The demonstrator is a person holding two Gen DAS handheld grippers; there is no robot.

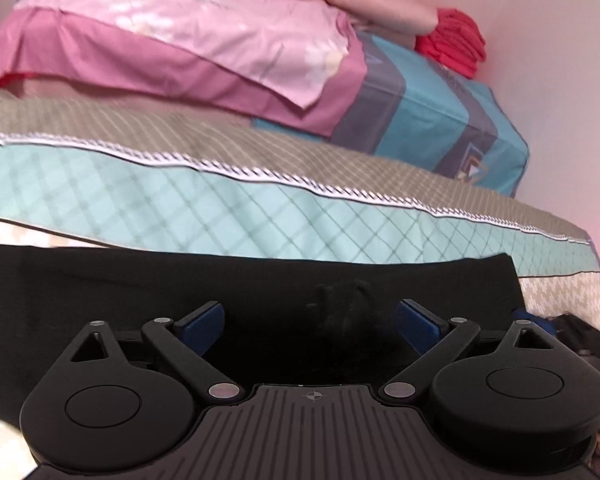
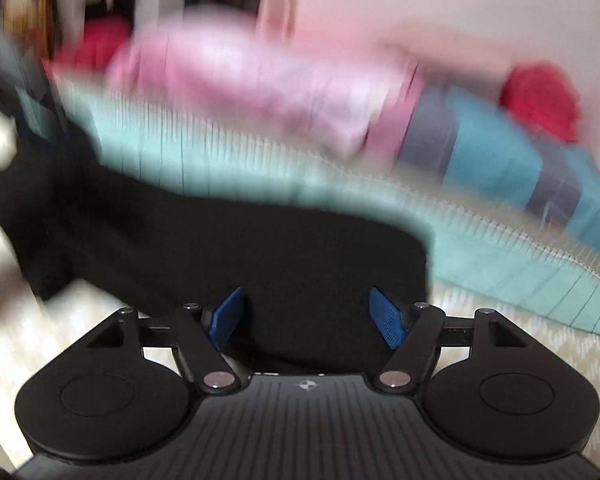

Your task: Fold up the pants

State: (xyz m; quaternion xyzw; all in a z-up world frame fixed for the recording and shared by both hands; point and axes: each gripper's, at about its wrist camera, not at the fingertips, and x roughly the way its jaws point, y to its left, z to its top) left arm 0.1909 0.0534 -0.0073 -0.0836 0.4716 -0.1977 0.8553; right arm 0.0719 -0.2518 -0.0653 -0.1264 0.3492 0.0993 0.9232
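Note:
The black pants (image 1: pixel 236 284) lie flat on the patterned bed cover, filling the lower part of the left wrist view. My left gripper (image 1: pixel 310 326) is open, low over the pants, its blue pads (image 1: pixel 202 322) wide apart with nothing between them. In the blurred right wrist view the pants (image 2: pixel 228 248) stretch from the left to a straight edge at the right. My right gripper (image 2: pixel 310 318) is open just above the near part of the pants, its blue pads (image 2: pixel 386 318) apart and empty.
A teal quilted blanket (image 1: pixel 220 204) lies behind the pants. Behind it stand a pink pillow (image 1: pixel 188 36), a blue and grey striped pillow (image 1: pixel 432 112) and folded red cloth (image 1: pixel 452 42) by the wall. The beige patterned cover (image 2: pixel 500 344) shows at the right.

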